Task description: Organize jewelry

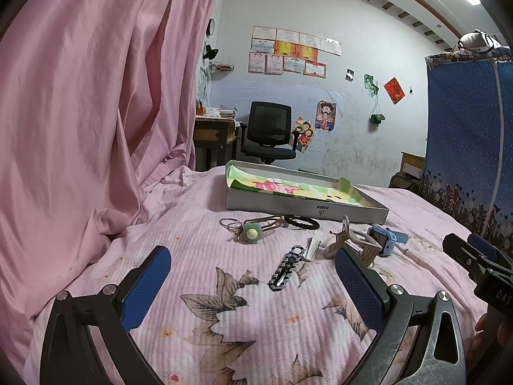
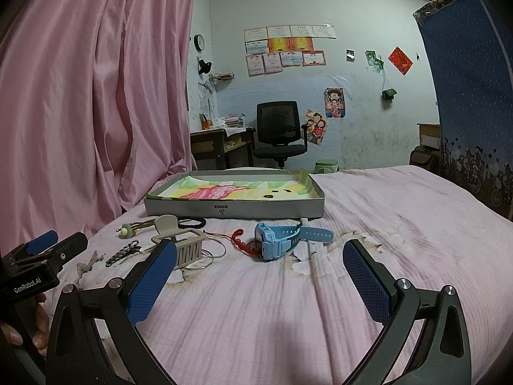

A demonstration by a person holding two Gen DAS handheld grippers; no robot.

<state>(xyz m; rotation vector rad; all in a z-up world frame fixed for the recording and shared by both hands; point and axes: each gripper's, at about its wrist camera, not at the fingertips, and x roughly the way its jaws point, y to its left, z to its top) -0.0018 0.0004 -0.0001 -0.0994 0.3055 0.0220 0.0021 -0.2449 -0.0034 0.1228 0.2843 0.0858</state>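
Looking through my left wrist view: left tongs [image 1: 251,284] spread wide, holding nothing, above the pink bed [image 1: 224,320]. Ahead lie a braided bracelet [image 1: 286,268], a green charm [image 1: 250,233], a black hair tie [image 1: 302,221] and a hair clip [image 1: 349,243], all just short of the grey box [image 1: 298,210].

Right wrist view: right tongs [image 2: 259,284] also wide, empty. A blue watch [image 2: 282,240] sits between the fingers' line, a red cord [image 2: 242,240] beside it, with thin bangles [image 2: 211,256] left.
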